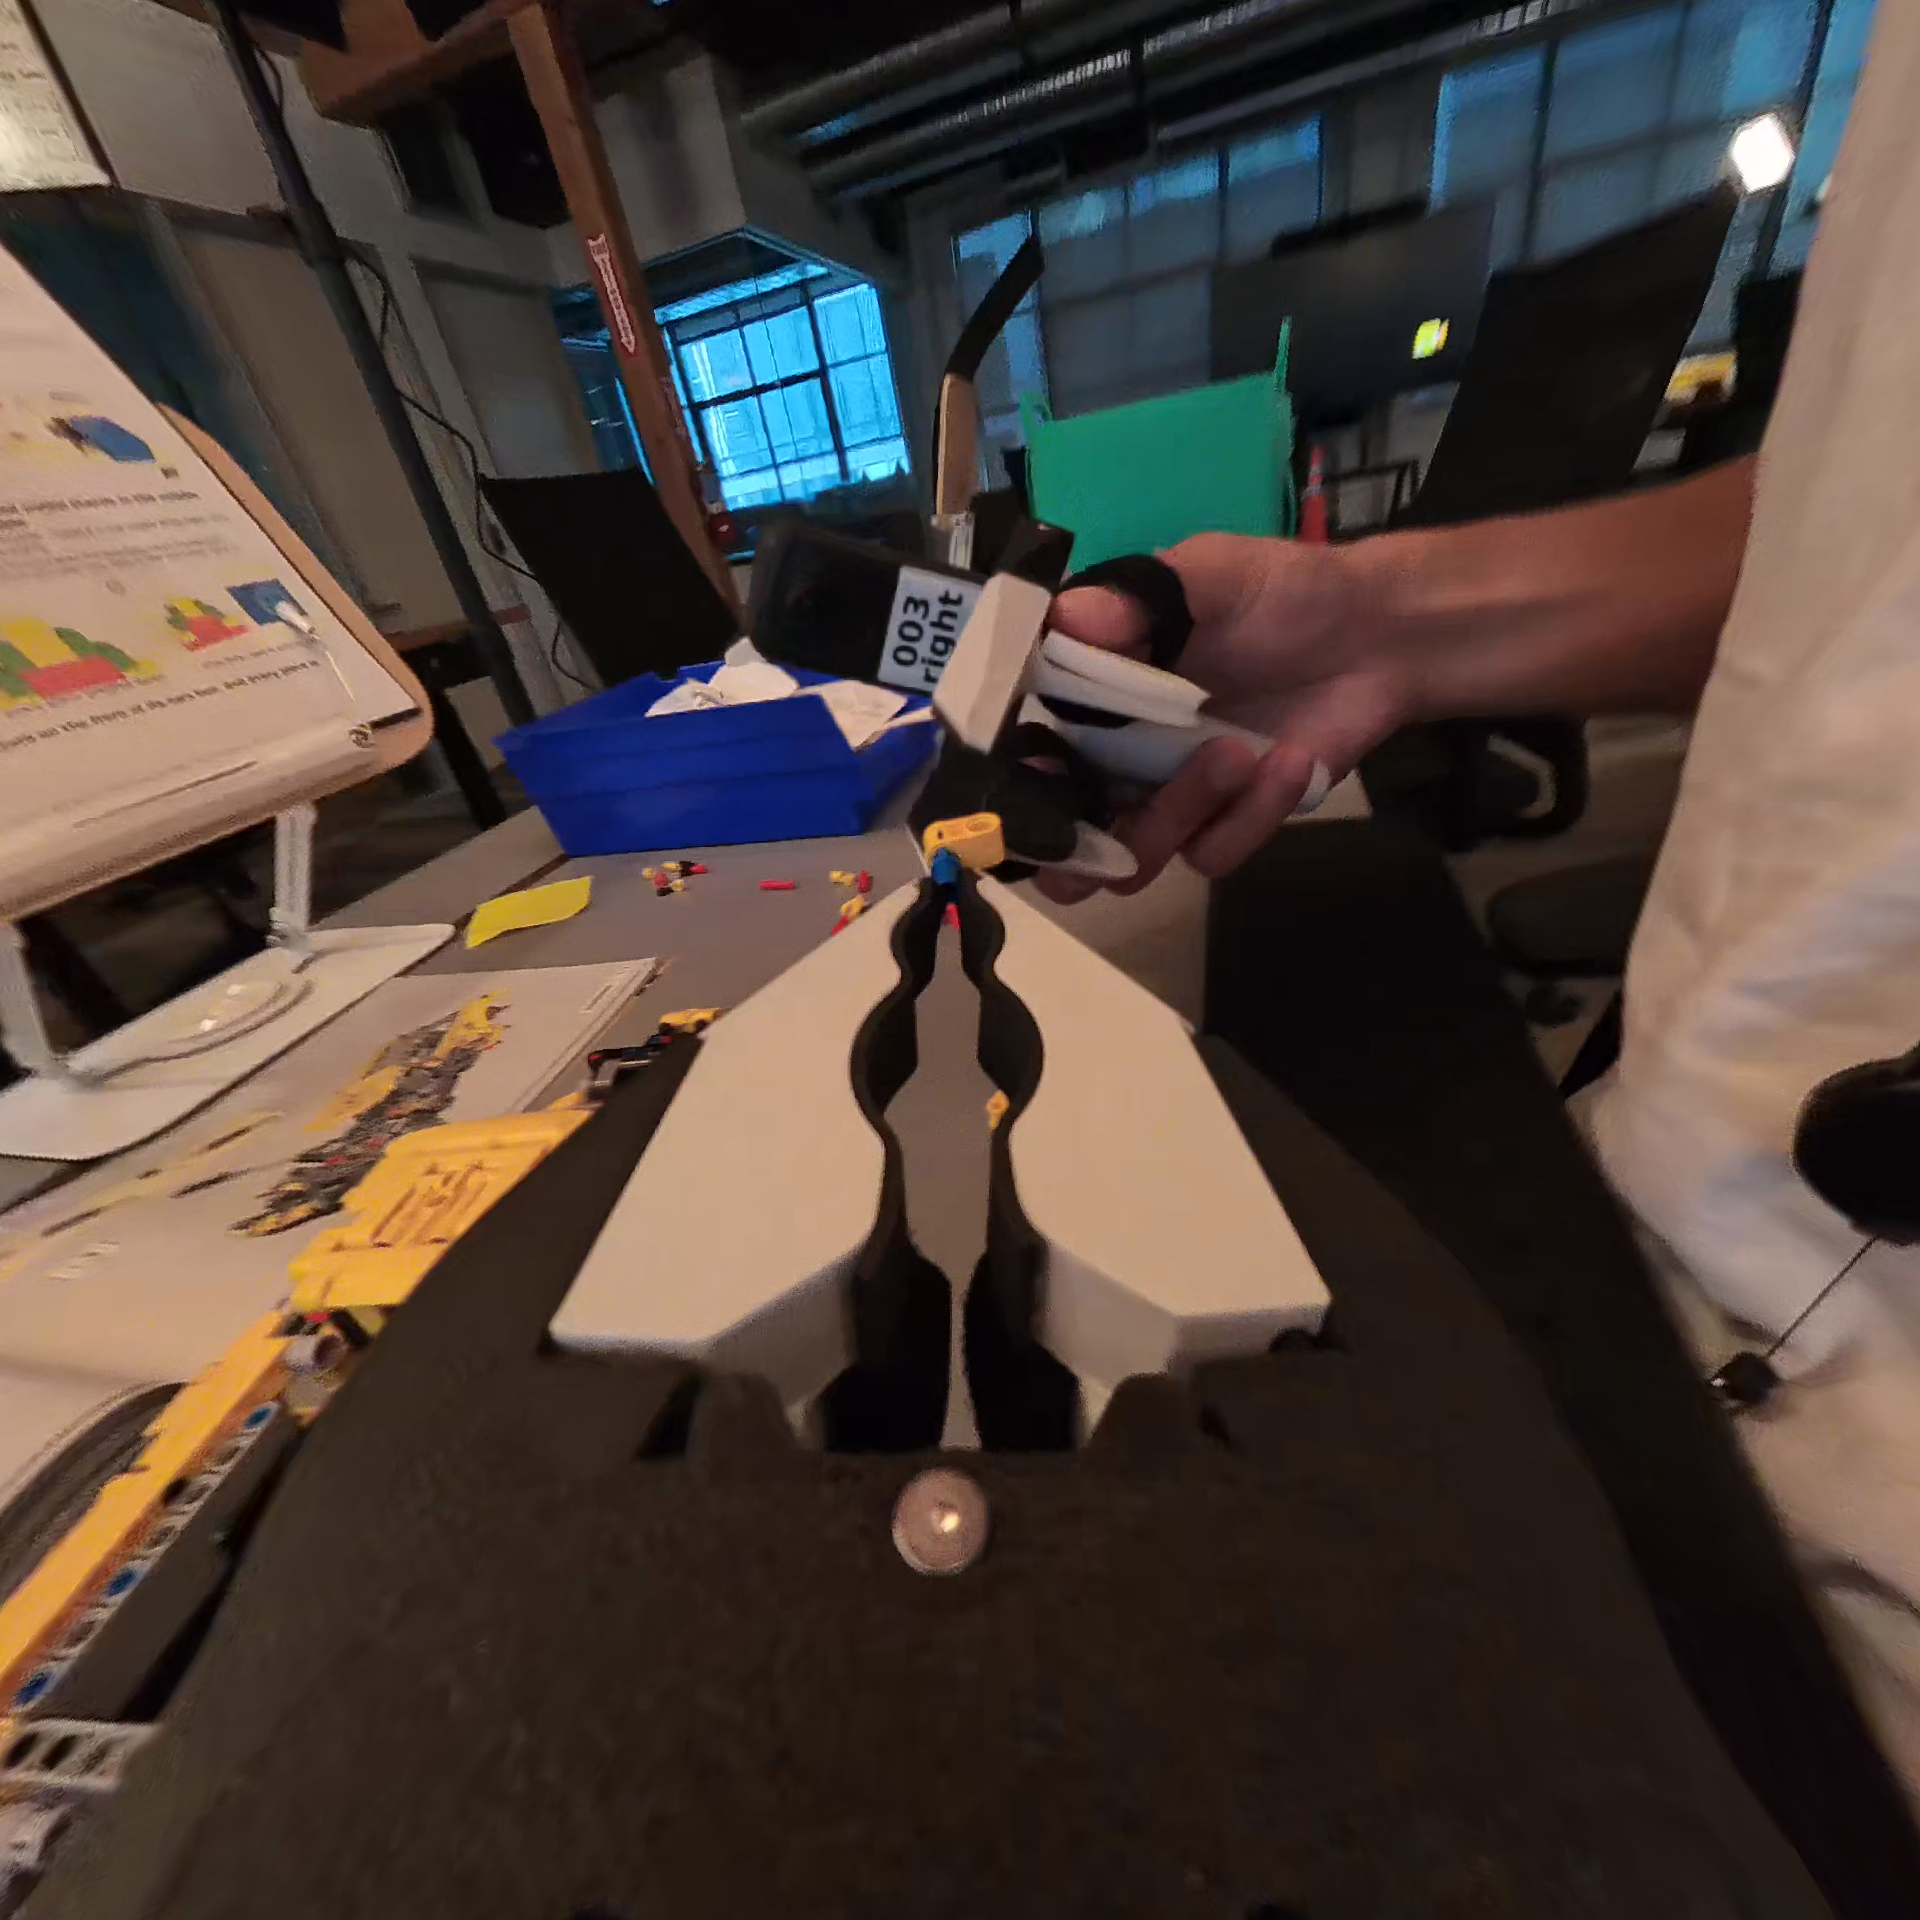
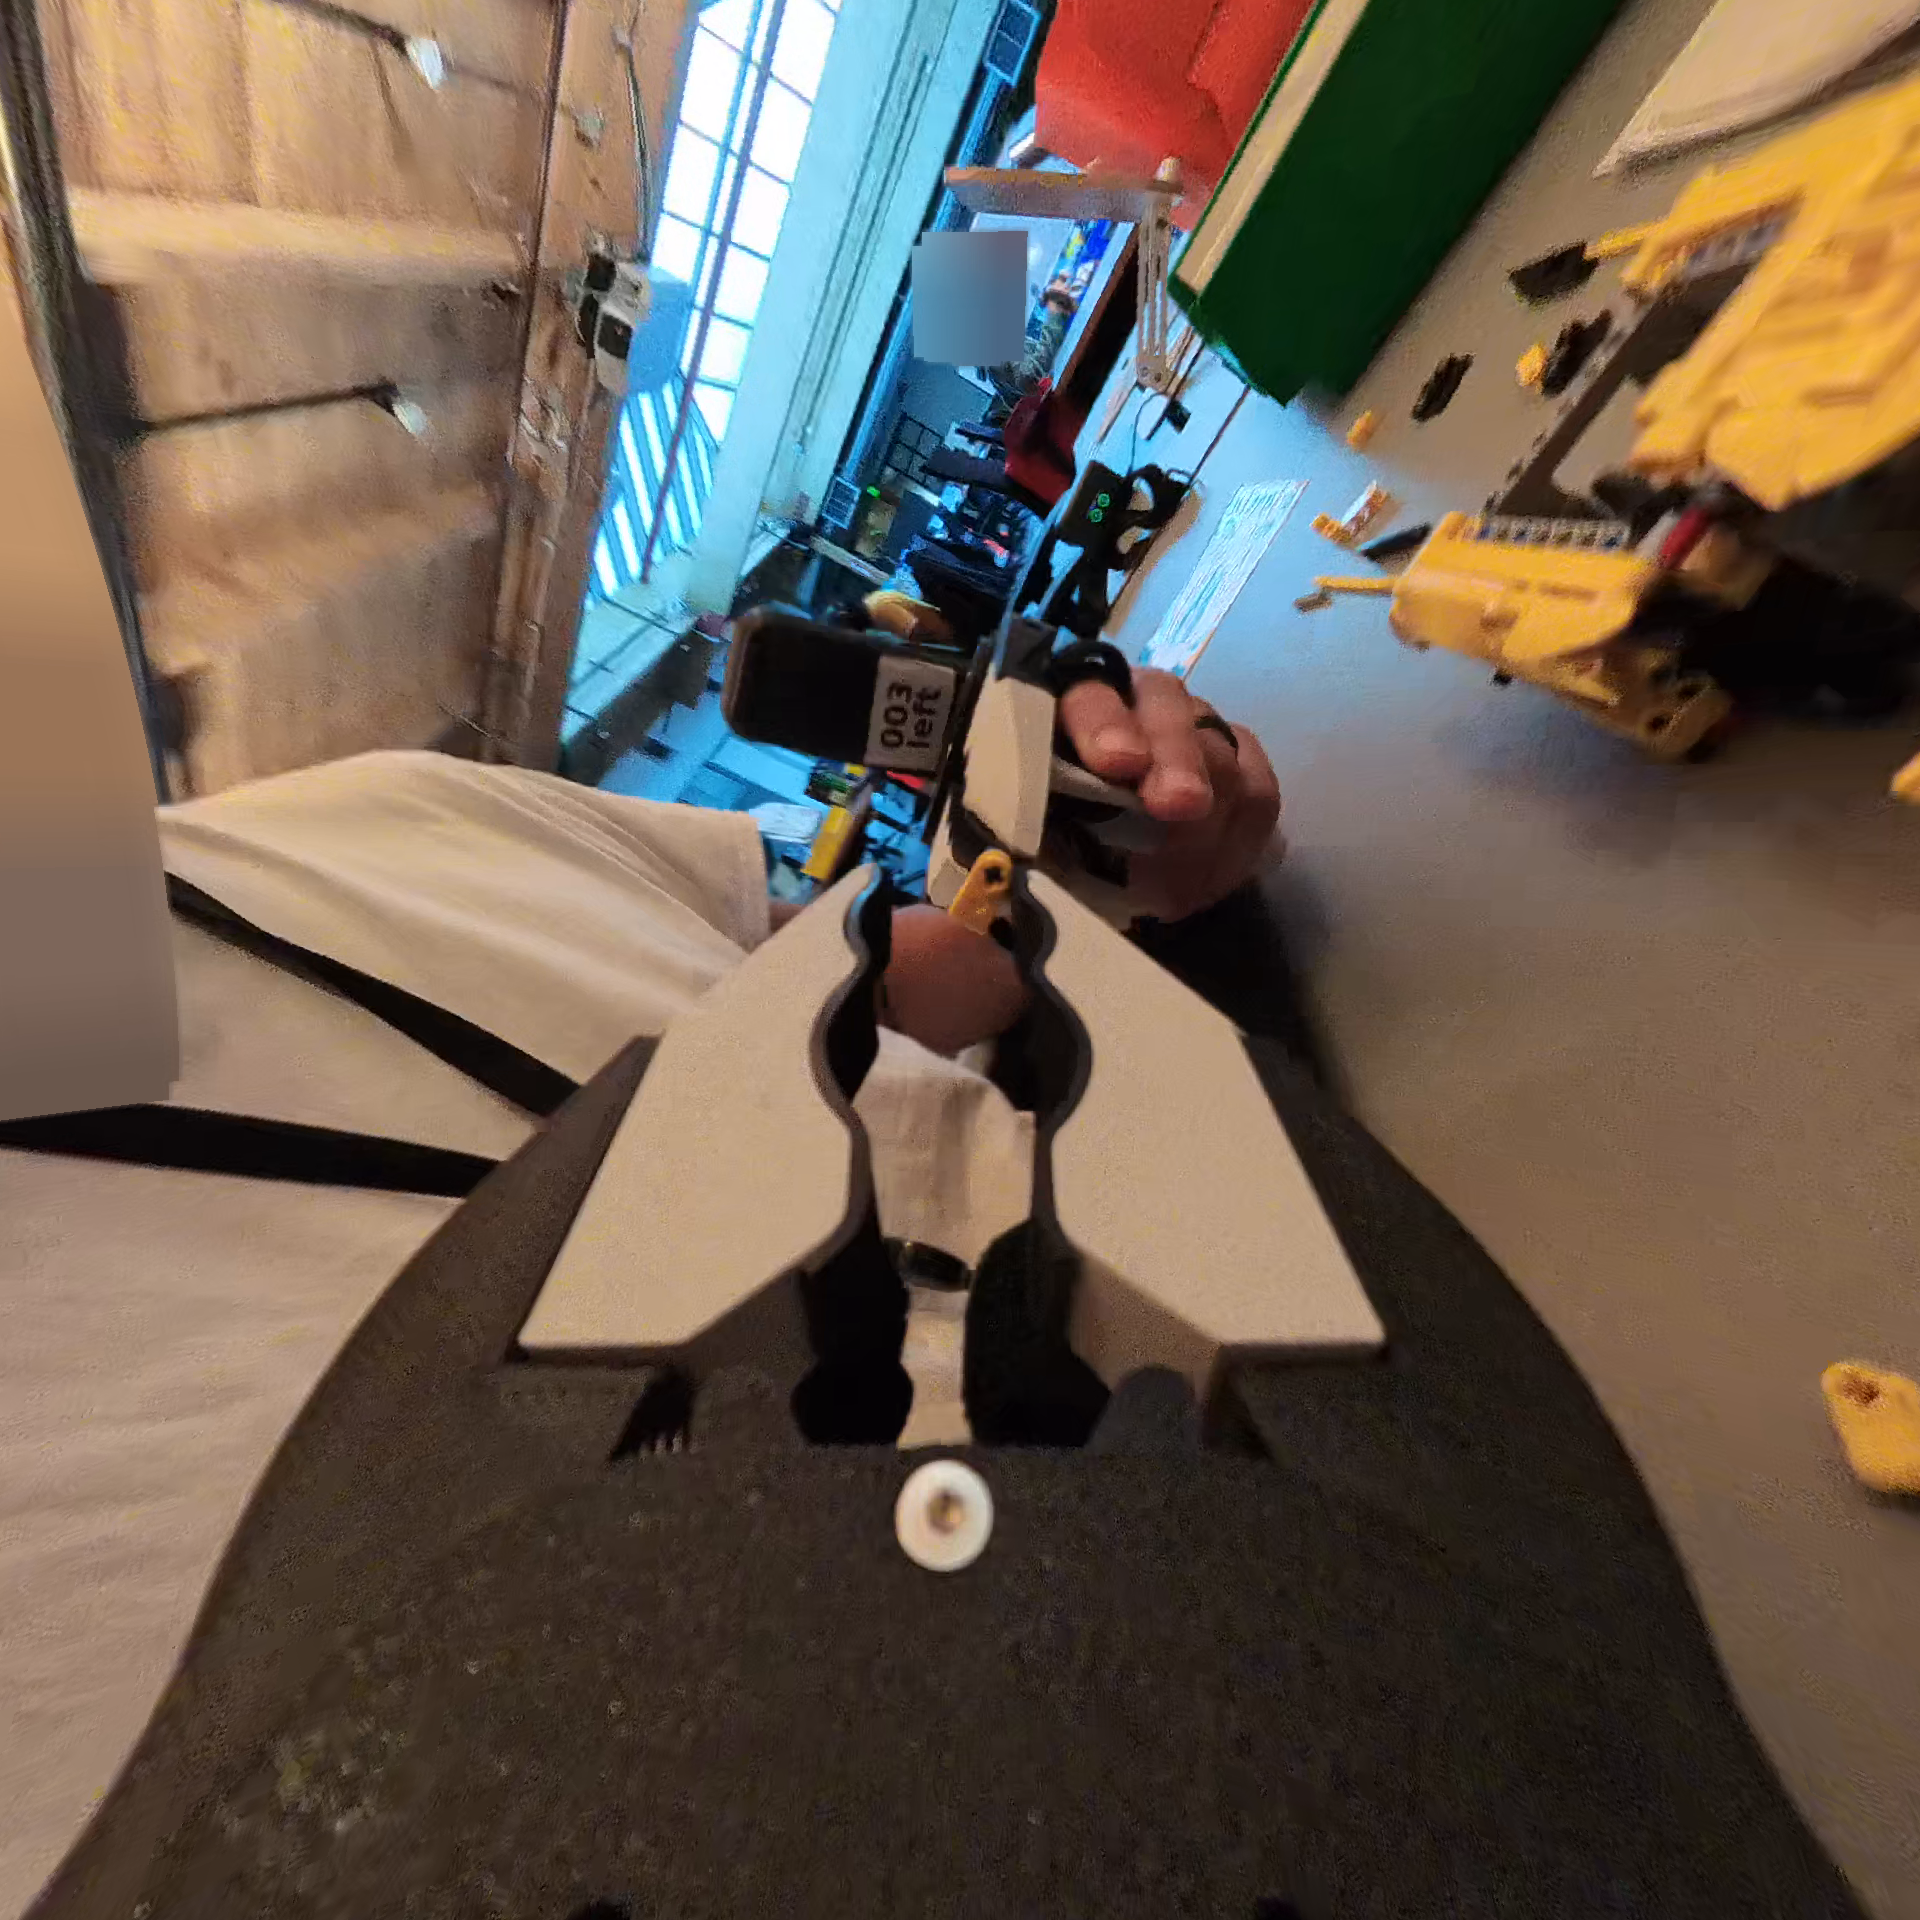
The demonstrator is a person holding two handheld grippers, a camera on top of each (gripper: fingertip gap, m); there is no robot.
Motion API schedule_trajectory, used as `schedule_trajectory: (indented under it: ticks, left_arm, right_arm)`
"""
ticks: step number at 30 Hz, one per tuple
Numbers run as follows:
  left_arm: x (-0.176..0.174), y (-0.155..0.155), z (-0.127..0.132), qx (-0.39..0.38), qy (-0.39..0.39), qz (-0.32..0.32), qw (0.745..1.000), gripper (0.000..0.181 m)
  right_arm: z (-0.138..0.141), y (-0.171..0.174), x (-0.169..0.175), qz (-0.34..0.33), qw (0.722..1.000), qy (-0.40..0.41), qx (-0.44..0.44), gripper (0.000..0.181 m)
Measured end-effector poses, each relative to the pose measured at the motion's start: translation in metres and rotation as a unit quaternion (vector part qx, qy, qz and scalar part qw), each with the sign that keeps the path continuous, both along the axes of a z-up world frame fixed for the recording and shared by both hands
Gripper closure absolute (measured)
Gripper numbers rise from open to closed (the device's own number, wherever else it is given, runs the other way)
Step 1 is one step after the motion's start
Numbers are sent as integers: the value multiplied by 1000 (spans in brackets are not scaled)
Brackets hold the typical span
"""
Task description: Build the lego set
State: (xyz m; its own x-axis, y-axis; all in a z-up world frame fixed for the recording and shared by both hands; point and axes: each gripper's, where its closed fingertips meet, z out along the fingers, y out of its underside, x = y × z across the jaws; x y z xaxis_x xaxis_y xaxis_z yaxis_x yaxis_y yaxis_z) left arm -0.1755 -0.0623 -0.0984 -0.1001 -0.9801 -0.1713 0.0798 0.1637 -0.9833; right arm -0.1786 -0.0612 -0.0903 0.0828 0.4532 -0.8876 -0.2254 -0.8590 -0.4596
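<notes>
My left gripper (image 1: 943, 885) is shut on a small blue pin (image 1: 943, 868), held up above the table. The pin's far end meets a small yellow connector (image 1: 964, 836). The right gripper (image 1: 1013, 821), held in a hand, reaches in from the right around that connector. In the right wrist view my right gripper (image 2: 948, 896) has its jaws apart. The yellow connector (image 2: 982, 888) sits between its tips, close to the right-hand finger (image 2: 1143, 1091). The left gripper (image 2: 966, 868) faces it there. The blue pin is hidden in that view.
A blue bin (image 1: 717, 769) with paper stands at the back of the grey table (image 1: 727, 935). Small loose pins (image 1: 769, 883) and a yellow note (image 1: 530, 909) lie before it. The instruction booklet (image 1: 343, 1081) and the yellow Lego model (image 1: 416, 1205) (image 2: 1558, 603) lie left. A person's torso (image 1: 1818, 935) is right. Only a small space, under 4 cm, lies between the two pairs of fingers.
</notes>
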Motion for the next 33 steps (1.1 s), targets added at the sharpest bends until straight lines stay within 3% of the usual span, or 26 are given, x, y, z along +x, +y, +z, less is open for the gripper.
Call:
schedule_trajectory:
  ticks: [7,11,13,15,17,19,23,29,33]
  left_arm:
    - [5,-4,-8,62,22,17,998,178]
    - [-5,2,0,-14,11,-4,1000,178]
    - [-11,9,2,-65,8,-16,998,178]
    - [-12,4,3,-99,7,-49,994,178]
    - [-7,-2,-6,-132,37,-76,988,178]
    - [-5,-3,-7,-143,43,-85,985,178]
    - [-7,1,-6,-191,40,-99,976,178]
    - [-14,12,5,-294,9,-145,945,178]
    - [-15,22,5,-342,4,-159,926,178]
  right_arm:
    - [-16,-6,0,6,999,-2,-48,174]
    - [-24,-3,16,-13,998,-51,-21,175]
    - [-23,-5,23,-12,993,-111,40,175]
    - [-18,-6,19,-12,969,-192,153,175]
    - [-29,2,22,-17,907,-334,256,175]
    - [-30,9,23,-14,844,-419,334,174]
    - [-23,14,19,-14,779,-470,416,174]
    - [-17,12,9,-16,751,-449,484,174]
    - [-15,15,5,-24,752,-435,495,174]
